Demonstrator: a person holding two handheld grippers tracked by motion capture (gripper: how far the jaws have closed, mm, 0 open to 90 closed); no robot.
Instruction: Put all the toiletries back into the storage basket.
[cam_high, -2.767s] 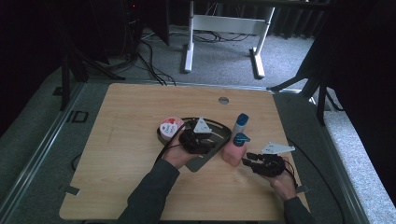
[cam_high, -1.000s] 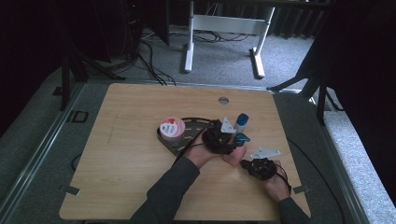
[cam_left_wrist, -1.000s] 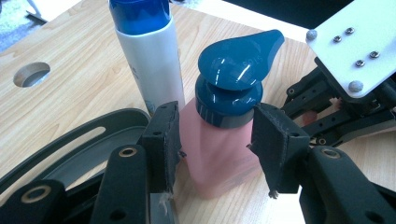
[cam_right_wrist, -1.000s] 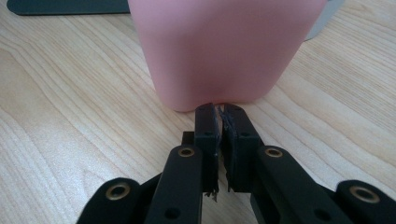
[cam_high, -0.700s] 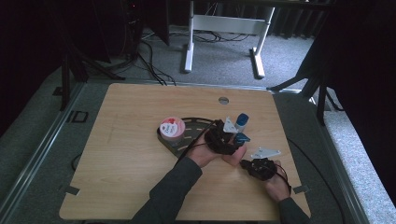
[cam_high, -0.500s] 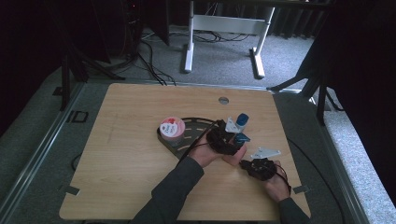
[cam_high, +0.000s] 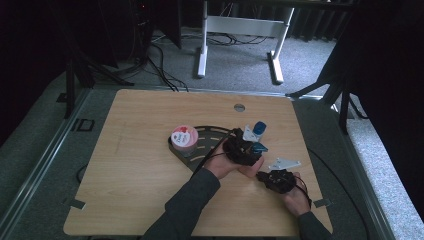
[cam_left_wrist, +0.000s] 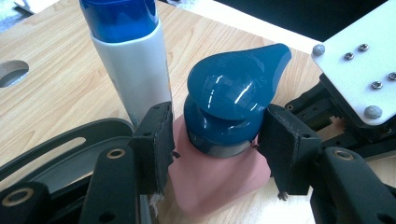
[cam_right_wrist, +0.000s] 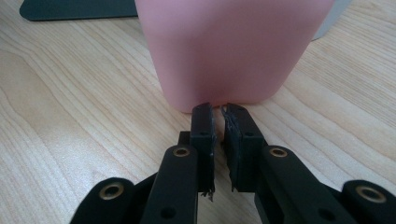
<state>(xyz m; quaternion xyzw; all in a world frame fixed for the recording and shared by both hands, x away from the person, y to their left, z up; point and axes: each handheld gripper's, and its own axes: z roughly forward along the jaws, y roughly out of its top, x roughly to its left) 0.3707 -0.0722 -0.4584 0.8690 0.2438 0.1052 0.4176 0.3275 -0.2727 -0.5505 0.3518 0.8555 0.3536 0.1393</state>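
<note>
now that my left gripper (cam_left_wrist: 215, 140) has slid right from the tray (cam_high: 197, 150) and its jaws have just been opening, they straddle the blue cap (cam_left_wrist: 231, 100) of the pink bottle (cam_left_wrist: 217, 179) without pressing; my right gripper (cam_right_wrist: 218, 122), nearly closed and empty, noses the bottle's base near the table's (cam_high: 125, 200) right edge.

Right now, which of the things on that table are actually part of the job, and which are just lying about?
In use:
- pink bottle with its blue cap
- left gripper, fingers either side of the cap
- right gripper, at the bottle's base

Lying about:
- white bottle
- red-and-white tub
- dark tray
</note>
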